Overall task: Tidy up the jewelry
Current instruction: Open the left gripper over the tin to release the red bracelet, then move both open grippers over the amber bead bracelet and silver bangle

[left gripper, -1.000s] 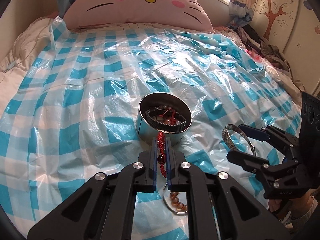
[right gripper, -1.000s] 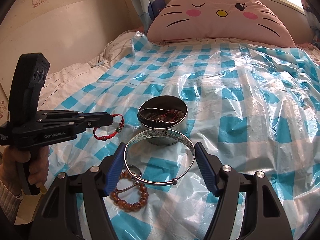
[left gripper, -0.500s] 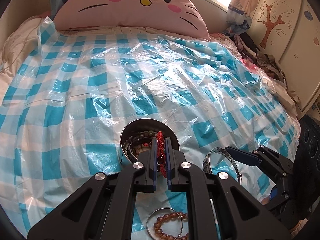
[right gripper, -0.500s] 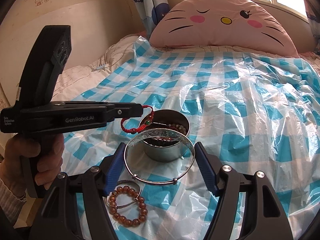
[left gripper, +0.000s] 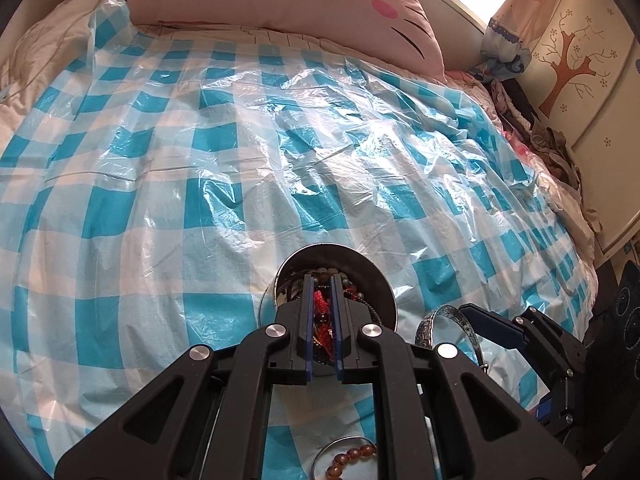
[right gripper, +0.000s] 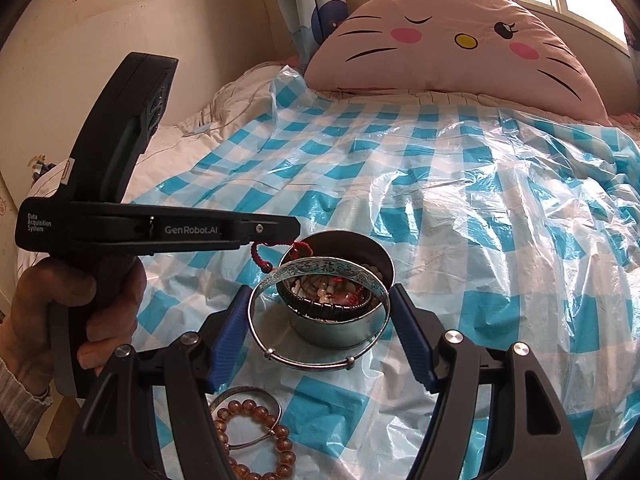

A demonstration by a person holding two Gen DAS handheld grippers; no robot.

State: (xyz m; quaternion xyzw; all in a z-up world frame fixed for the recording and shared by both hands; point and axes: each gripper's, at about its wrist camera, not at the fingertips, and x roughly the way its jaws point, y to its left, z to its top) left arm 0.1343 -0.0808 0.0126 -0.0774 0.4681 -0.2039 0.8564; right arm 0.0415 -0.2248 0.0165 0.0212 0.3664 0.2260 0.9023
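Observation:
My left gripper (left gripper: 321, 280) is shut on a red string bracelet (left gripper: 320, 306) and hovers over the near rim of a round metal tin (left gripper: 372, 276). Several bracelets lie inside the tin. In the right wrist view the left gripper (right gripper: 294, 232) reaches in from the left, and the red bracelet (right gripper: 260, 259) dangles at the tin's (right gripper: 340, 332) left rim. My right gripper (right gripper: 318, 304) is shut on a wide silver bangle (right gripper: 320, 269), held level just in front of the tin. An amber bead bracelet (right gripper: 248, 405) and a thin silver ring (right gripper: 240, 391) lie on the sheet below.
A blue-and-white checked plastic sheet (left gripper: 200, 184) covers the bed. A large pink cat-face pillow (right gripper: 460, 40) lies at its head. A person's hand (right gripper: 48, 320) grips the left handle. Clothes (left gripper: 552, 140) are piled along the wall on the right.
The left gripper has carried the red bracelet from beside the tin to over its rim. The right gripper and its bangle have come closer to the tin.

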